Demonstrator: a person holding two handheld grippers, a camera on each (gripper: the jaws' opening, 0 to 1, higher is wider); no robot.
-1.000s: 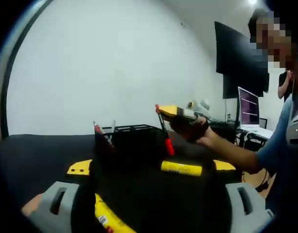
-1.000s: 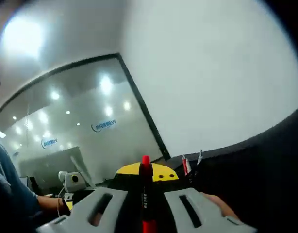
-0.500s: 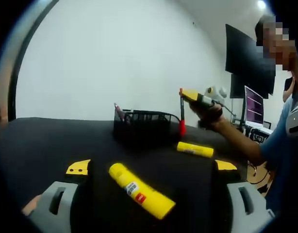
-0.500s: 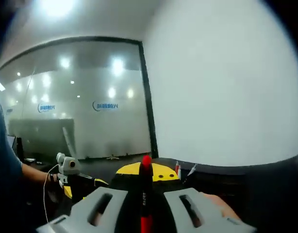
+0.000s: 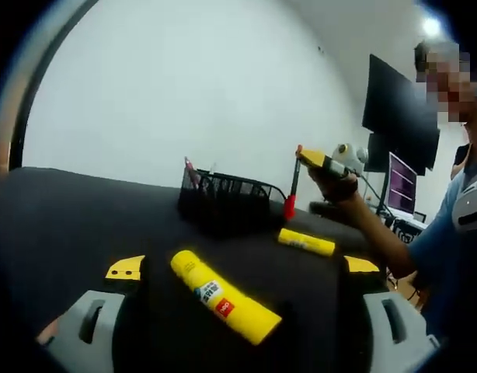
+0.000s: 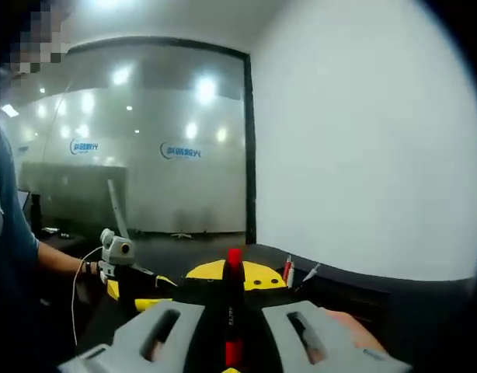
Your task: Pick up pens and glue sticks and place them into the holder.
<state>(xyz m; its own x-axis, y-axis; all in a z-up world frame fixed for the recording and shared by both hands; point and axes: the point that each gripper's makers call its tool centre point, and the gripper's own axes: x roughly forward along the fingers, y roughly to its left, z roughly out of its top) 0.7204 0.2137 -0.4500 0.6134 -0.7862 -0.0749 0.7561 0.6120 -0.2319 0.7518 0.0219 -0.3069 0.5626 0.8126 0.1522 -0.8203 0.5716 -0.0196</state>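
Free room and obstacles, left gripper view:
- Black tabletop [image 5: 67,225]: bare from 9 o'clock toward centre; open passage.
- Large glue stick [image 5: 223,296]: lies at 6 o'clock, just ahead of the jaws.
- Mesh holder [image 5: 227,203]: at centre, pens already standing in its 9 o'clock end.
- Small glue stick [image 5: 306,242]: at 3 o'clock of the holder.
- Right gripper [image 5: 301,158] with red pen [image 5: 291,190]: occupies the holder's 3 o'clock side.

A black mesh holder [image 5: 225,200] stands on the table, pens inside. Two yellow glue sticks [image 5: 224,296] [image 5: 306,242] lie flat nearby. A red pen [image 5: 291,189] hangs upright beside the holder.
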